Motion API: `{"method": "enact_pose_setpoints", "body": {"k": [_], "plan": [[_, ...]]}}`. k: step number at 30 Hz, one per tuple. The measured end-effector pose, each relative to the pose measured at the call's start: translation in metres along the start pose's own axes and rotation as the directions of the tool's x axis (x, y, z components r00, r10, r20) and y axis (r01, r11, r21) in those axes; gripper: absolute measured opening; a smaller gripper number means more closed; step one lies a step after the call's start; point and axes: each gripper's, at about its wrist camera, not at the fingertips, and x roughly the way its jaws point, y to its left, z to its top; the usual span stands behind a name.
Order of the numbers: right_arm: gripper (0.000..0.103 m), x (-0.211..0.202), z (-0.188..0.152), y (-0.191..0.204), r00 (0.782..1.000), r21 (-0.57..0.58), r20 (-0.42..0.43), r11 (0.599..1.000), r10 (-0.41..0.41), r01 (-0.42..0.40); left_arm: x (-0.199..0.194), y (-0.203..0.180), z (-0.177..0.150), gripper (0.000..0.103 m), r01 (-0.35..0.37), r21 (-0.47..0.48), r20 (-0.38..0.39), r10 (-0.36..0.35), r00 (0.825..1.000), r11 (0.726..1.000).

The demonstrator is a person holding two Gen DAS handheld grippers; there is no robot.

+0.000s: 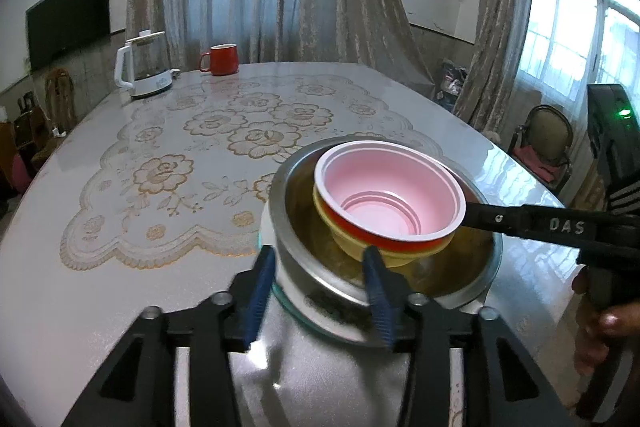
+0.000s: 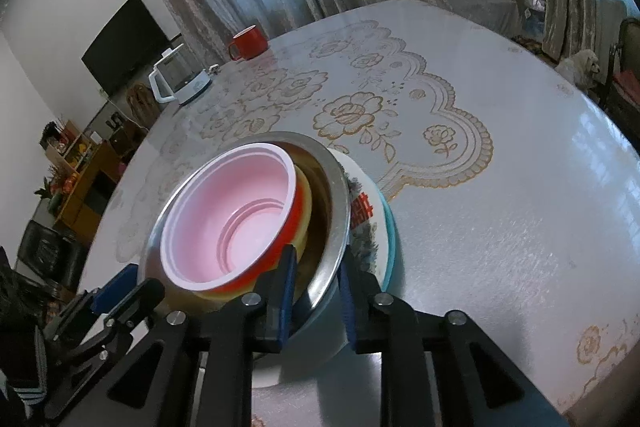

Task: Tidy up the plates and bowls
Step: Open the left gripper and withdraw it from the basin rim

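The tabletop (image 1: 120, 307) runs out ahead of both grippers, glossy under its lace-patterned cover, with the whole stack sitting close in front of them. At the bottom lies a printed plate (image 2: 366, 227) with a teal rim. It shows just to the right of the right gripper (image 2: 318, 291) and partly under it.

On the plate rests a steel bowl (image 1: 296, 267). The right gripper has closed narrowly on its near rim, one finger inside the wall and one outside. Keeping that pinch steady should stop the stack sliding or tipping.

Nested in the steel bowl is a yellow bowl (image 1: 348, 241), and in that a red bowl with a pink inside (image 1: 390, 187), both tilted rather than seated flat.

The left gripper (image 1: 320, 281) stands about half open and holds nothing. One finger is outside the steel bowl's rim; the other is inside, against or just short of the yellow bowl.

To settle the nest well, I would ease the left gripper clear along its own line without nudging the tilted bowls, then press them level only while the right gripper anchors the rim.
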Motion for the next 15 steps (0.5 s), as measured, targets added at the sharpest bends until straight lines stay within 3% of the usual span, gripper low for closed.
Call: {"method": "enact_pose_setpoints", "body": {"k": [6, 13, 15], "plan": [[0.03, -0.015, -0.003, 0.005, 0.999, -0.015, 0.032, 1.0, -0.008, 0.009, -0.011, 0.007, -0.006, 0.076, -0.044, -0.018, 0.009, 0.045, 0.999, 0.999], [0.031, -0.031, -0.008, 0.017, 0.998, -0.063, 0.068, 0.998, -0.021, 0.025, -0.02, 0.013, -0.012, 0.079, -0.069, -0.051, -0.013, 0.069, 0.998, 0.996], [0.033, -0.035, -0.011, 0.021, 0.997, -0.076, 0.077, 0.997, -0.02, 0.026, -0.025, 0.013, -0.014, 0.084, -0.073, -0.053, -0.011, 0.072, 0.997, 0.996]]}}
